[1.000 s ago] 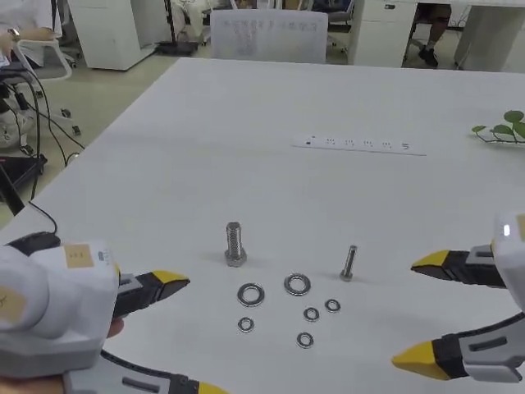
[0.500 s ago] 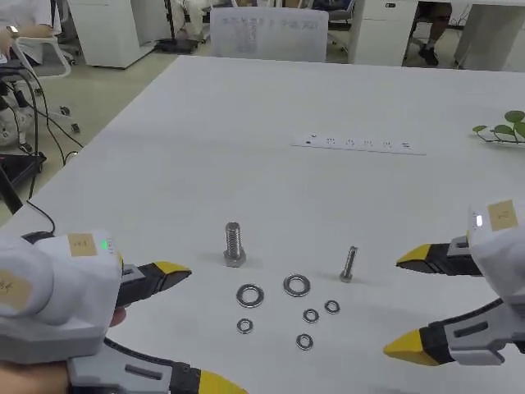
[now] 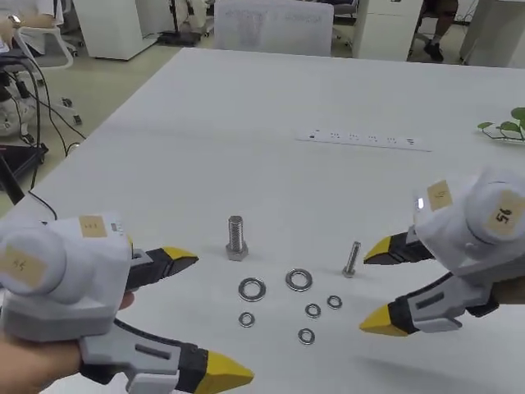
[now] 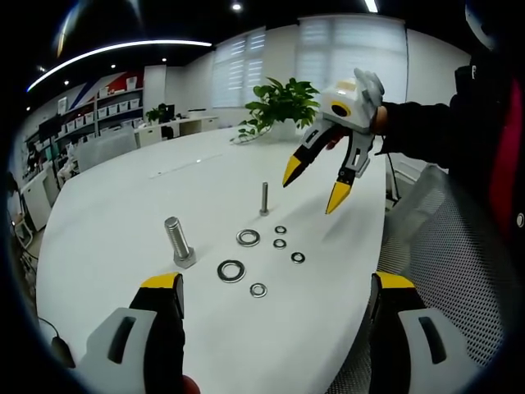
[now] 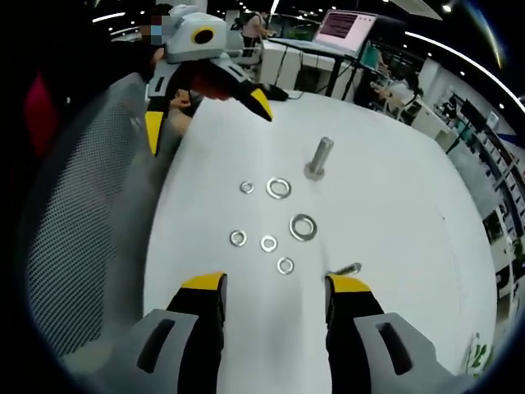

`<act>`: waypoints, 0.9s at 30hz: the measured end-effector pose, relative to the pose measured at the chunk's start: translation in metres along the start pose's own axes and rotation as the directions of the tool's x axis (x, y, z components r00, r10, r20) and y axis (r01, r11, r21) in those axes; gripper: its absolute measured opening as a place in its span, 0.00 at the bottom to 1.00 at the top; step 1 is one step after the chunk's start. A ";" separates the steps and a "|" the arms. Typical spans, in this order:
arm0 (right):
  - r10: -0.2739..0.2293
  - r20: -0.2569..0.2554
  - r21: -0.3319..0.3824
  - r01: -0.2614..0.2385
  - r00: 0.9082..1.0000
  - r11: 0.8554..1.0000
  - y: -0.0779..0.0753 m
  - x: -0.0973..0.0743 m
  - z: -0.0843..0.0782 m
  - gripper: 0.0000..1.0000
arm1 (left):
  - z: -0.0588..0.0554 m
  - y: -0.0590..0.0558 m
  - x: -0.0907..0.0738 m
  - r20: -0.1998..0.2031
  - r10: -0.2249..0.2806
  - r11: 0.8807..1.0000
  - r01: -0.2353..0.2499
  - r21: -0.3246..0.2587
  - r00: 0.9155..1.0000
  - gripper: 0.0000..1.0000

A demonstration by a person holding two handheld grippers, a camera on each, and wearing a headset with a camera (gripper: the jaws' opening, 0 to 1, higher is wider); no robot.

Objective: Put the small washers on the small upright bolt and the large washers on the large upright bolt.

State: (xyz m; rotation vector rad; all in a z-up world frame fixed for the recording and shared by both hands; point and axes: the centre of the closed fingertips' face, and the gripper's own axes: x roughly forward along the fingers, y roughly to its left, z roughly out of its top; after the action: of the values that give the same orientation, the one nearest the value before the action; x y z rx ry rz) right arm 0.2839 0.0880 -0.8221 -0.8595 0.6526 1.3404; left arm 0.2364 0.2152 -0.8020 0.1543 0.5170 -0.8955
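right gripper (image 3: 372,287) moved in leftward, upper tip now near the small bolt (image 3: 353,258), left gripper (image 3: 211,315) pushed slightly further forward

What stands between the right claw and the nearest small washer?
Nothing visible: only bare table lies between the open right claw and the nearest small washer. The small bolt stands off to one side.

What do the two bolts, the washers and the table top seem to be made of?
The large bolt and the small bolt: probably steel, bare or plated; they look grey with bright glints, and the large one shows threads.
The washers: likely the same kind of metal; they are silvery, shiny rings.
The table: a smooth, matte white surface, perhaps laminate; its core cannot be told.
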 end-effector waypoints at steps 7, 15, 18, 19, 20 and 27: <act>0.032 -0.059 -0.052 -0.035 0.998 0.998 -0.006 0.011 0.001 0.44 | 0.001 0.000 0.001 0.006 0.002 1.000 -0.002 -0.001 1.000 0.94; 0.073 -0.136 -0.089 -0.085 0.988 0.992 -0.013 0.021 -0.002 0.38 | 0.001 0.000 0.002 0.006 0.003 1.000 -0.003 0.001 1.000 0.94; 0.090 -0.162 -0.094 -0.106 0.983 0.990 -0.013 0.024 -0.004 0.36 | 0.001 0.000 0.002 0.005 0.005 1.000 -0.005 0.002 1.000 0.94; 0.093 -0.174 -0.100 -0.112 0.980 0.989 -0.014 0.025 -0.004 0.35 | 0.001 0.000 0.002 0.006 0.005 1.000 -0.005 0.002 1.000 0.94; 0.097 -0.178 -0.102 -0.116 0.979 0.988 -0.014 0.026 -0.004 0.35 | 0.001 0.000 0.003 0.006 0.006 1.000 -0.006 0.002 1.000 0.94; 0.132 -0.235 -0.118 -0.163 0.963 0.980 -0.012 0.035 -0.008 0.29 | 0.002 0.000 0.004 0.002 0.008 1.000 -0.008 0.007 1.000 0.94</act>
State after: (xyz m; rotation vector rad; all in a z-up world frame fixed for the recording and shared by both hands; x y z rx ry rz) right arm 0.3016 0.1003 -0.8538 -1.1035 0.8228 1.4461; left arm 0.2390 0.2120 -0.8023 0.1620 0.5108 -0.8897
